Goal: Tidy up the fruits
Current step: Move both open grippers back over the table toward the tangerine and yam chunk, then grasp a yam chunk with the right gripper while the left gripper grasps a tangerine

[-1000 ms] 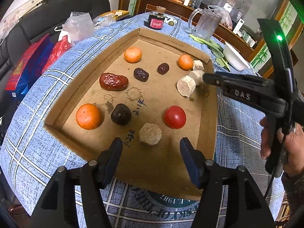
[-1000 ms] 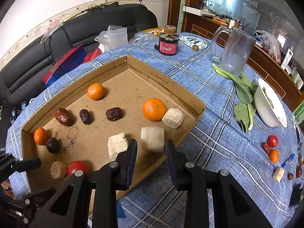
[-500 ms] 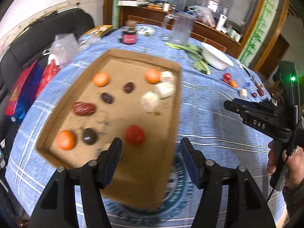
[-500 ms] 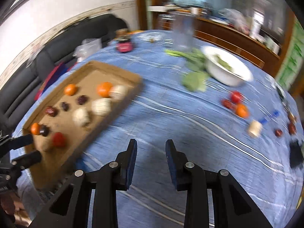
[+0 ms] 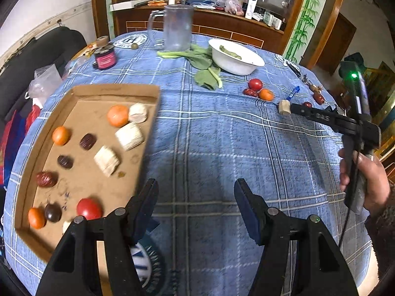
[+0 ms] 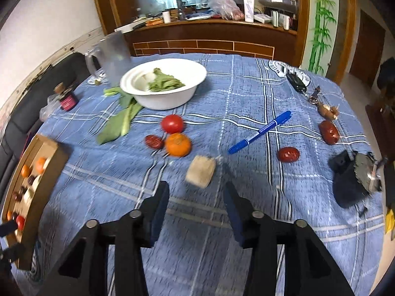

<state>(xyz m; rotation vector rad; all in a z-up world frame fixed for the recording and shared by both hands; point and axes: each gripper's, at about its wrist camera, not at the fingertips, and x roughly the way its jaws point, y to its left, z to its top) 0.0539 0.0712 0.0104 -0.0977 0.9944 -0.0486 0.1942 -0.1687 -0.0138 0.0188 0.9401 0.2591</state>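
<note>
On the blue plaid table (image 6: 246,93), my right gripper (image 6: 196,196) hangs jaws apart, empty, just short of the pale sugarcane chunk (image 6: 200,174); tomato (image 6: 172,123), orange (image 6: 178,144) and a red date (image 6: 154,141) cluster beyond it; left gripper (image 5: 193,204) also spread, holding nothing, beside the cardboard tray (image 5: 148,133) where the sorted fruit sits.

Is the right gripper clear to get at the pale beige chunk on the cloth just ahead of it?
Probably yes. The right gripper is open and empty, with the beige chunk just beyond its fingers. The orange and pen lie farther off, not between them.
</note>
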